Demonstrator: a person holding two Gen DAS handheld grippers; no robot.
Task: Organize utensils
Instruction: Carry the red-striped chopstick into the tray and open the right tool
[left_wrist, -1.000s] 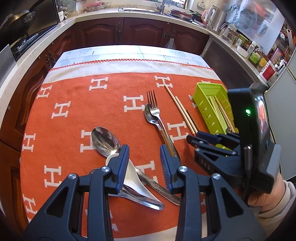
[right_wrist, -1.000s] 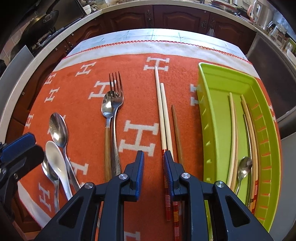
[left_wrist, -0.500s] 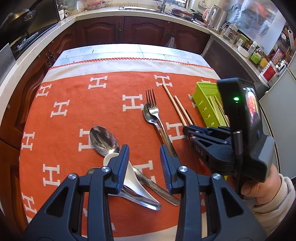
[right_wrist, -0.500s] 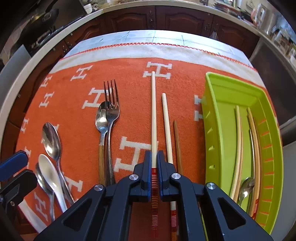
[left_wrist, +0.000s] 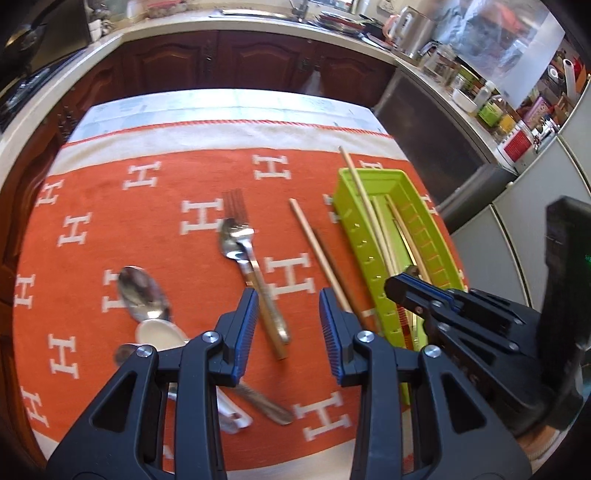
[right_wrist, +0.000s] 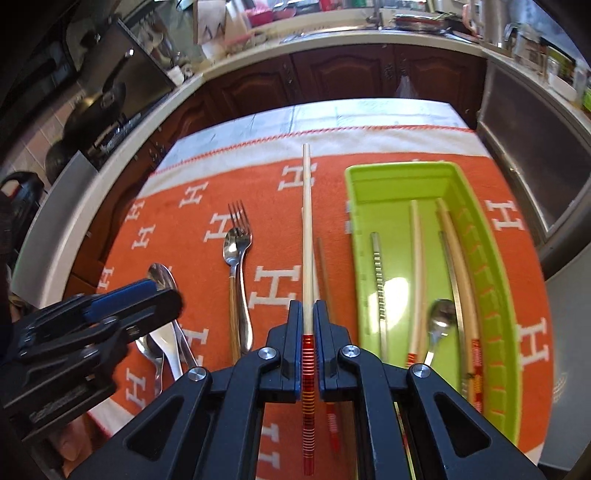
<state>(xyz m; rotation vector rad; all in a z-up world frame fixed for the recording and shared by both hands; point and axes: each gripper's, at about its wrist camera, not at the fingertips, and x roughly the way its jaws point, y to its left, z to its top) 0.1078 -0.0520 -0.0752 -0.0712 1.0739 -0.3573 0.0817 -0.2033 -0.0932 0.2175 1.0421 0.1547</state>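
Right tongs: my right gripper has snapped closed on a pale chopstick, pads pinching it just above its red-striped end; a second ago those jaws stood apart over the cloth with nothing in them.
Chopstick now: lifted off the orange H-patterned cloth, its tip out over the white border, where before it lay flat beside its twin.
Left tongs: my left gripper hangs partly open, same gap as before, nothing between its ribbed blue pads; it has slid towards the fork.
Tray: green plastic tray, slotted walls, on the cloth just right of the chopstick; inside lie round pale chopsticks, a ridged metal stick and a small steel spoon.
Still on cloth: one pale and one dark brown chopstick.
Hard to see: spoons at left, handles hidden under my left gripper, all motion-blurred.
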